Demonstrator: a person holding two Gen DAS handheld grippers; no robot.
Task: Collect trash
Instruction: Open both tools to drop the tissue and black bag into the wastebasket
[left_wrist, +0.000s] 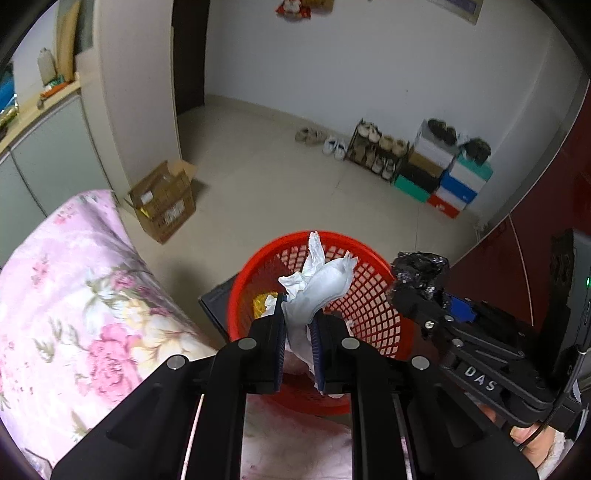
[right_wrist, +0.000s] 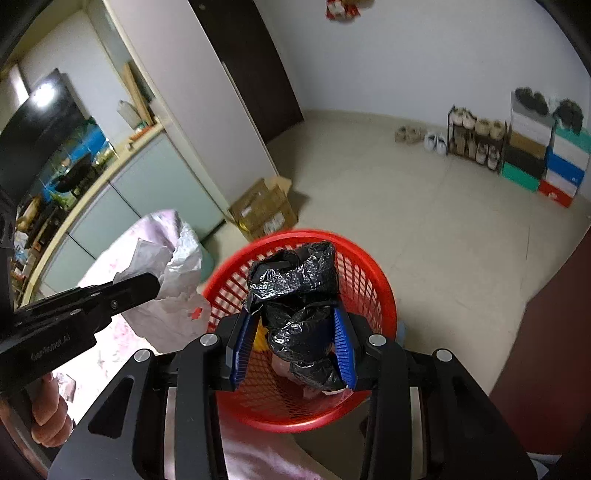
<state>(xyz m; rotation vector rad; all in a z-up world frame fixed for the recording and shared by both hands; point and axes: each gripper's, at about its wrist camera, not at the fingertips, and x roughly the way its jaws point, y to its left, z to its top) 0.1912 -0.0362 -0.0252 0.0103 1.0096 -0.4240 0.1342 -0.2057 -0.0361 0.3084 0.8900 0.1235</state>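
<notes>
Pale floor tiles are surrounding the red basket (left_wrist: 258, 273), over which the left gripper (left_wrist: 298, 328) is pinching white tissue (left_wrist: 321, 280) and the right gripper (right_wrist: 295, 347) is clutching crumpled black plastic (right_wrist: 295, 273); either light scrap is risking drifting past the rim once released.

1. White walls (left_wrist: 369, 74) meet a pale tiled floor (left_wrist: 277, 184).
2. A dark door (left_wrist: 188, 55) stands in the corner.
3. A shoe rack (left_wrist: 376, 151) and stacked shoeboxes (left_wrist: 443, 173) line the wall.
4. An open cardboard box (left_wrist: 164, 201) sits beside grey-green cabinets (left_wrist: 48, 155).
</notes>
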